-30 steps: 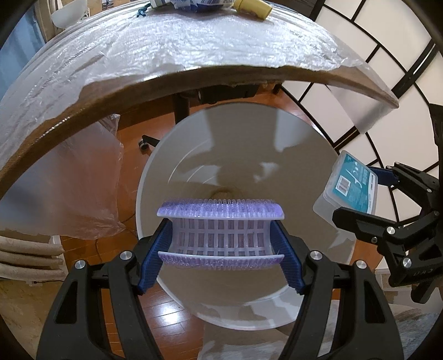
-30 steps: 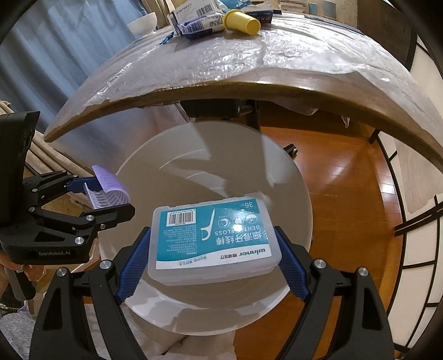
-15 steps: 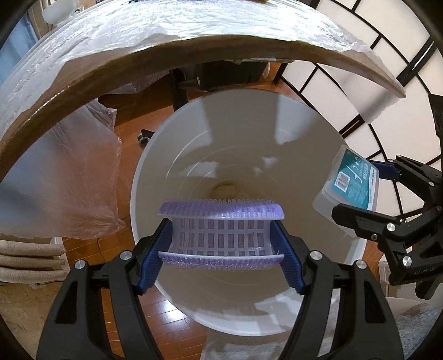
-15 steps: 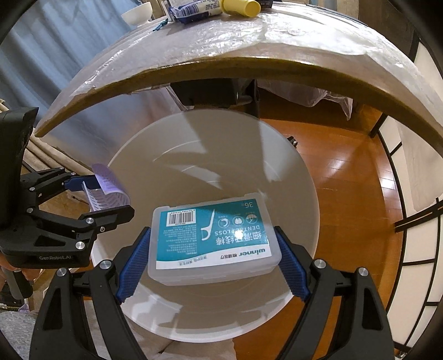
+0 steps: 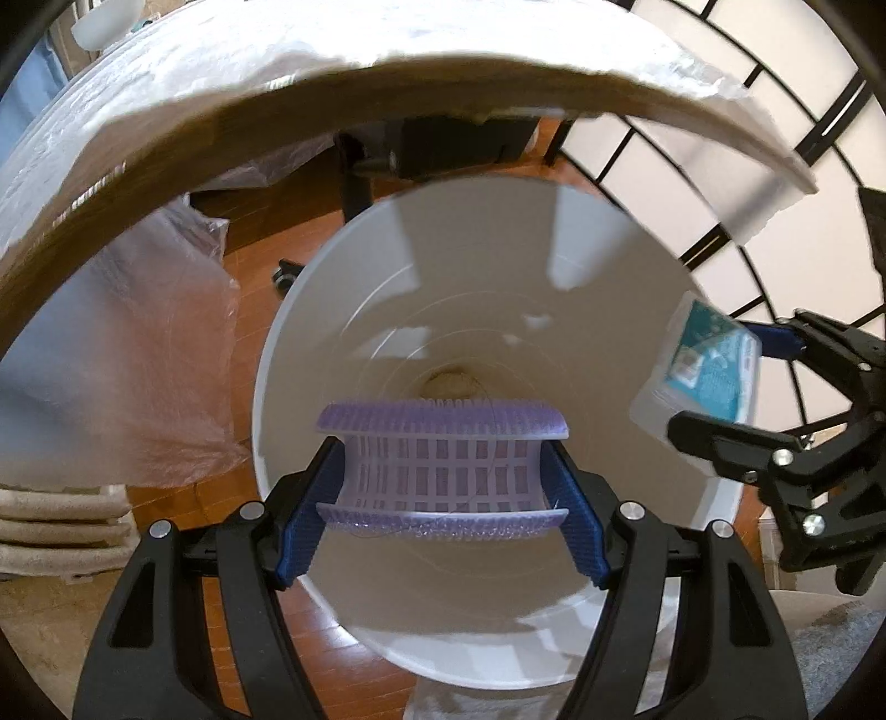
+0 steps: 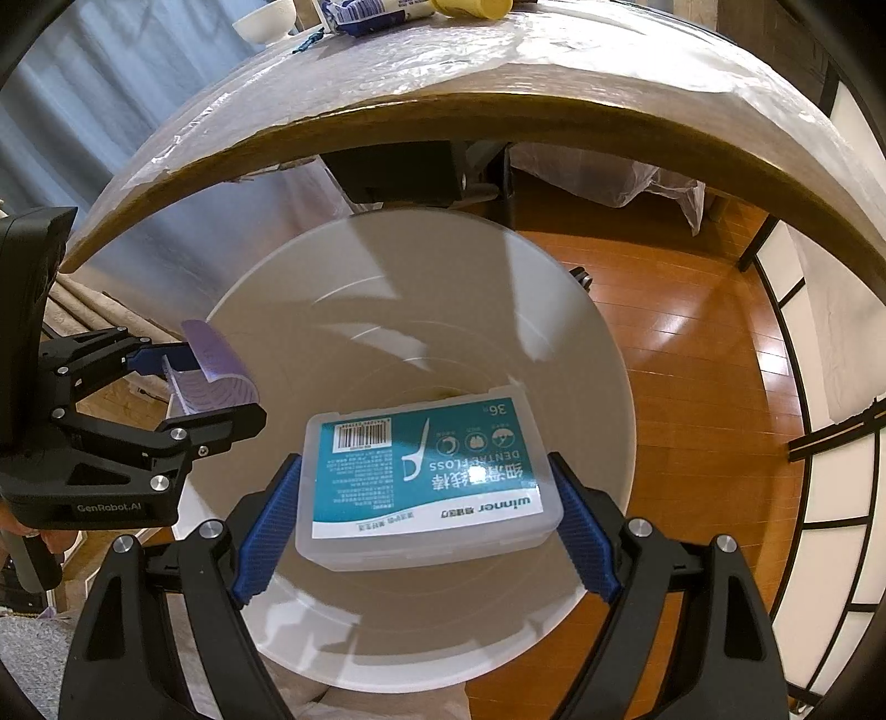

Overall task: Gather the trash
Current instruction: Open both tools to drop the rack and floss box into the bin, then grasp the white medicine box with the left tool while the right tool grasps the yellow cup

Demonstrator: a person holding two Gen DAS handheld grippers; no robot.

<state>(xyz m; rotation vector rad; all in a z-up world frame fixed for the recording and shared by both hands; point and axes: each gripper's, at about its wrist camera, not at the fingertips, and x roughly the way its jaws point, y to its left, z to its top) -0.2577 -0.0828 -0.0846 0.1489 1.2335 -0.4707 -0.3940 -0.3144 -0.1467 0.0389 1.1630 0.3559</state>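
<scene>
My left gripper [image 5: 443, 471] is shut on a purple slotted plastic spool [image 5: 440, 465] and holds it over the mouth of a white trash bin [image 5: 609, 266] on the floor. My right gripper [image 6: 426, 487] is shut on a clear dental floss box [image 6: 426, 471] with a teal label, also held over the white bin [image 6: 554, 310]. The right gripper with the box shows at the right of the left wrist view [image 5: 714, 382]. The left gripper with the spool shows at the left of the right wrist view [image 6: 210, 365]. Something small and brown [image 5: 451, 382] lies at the bin's bottom.
A wooden table [image 6: 498, 72] covered in plastic film arches above the bin, with a yellow cup [image 6: 470, 6], wrappers and a white bowl [image 6: 266, 22] at its far edge. Plastic sheeting [image 5: 122, 354] hangs at the left. Folded towels [image 5: 61, 531] lie on the floor.
Both grippers have dropped lower and moved in over the bin with their loads still held. The bin looks larger and the tabletop has slid up out of view.
</scene>
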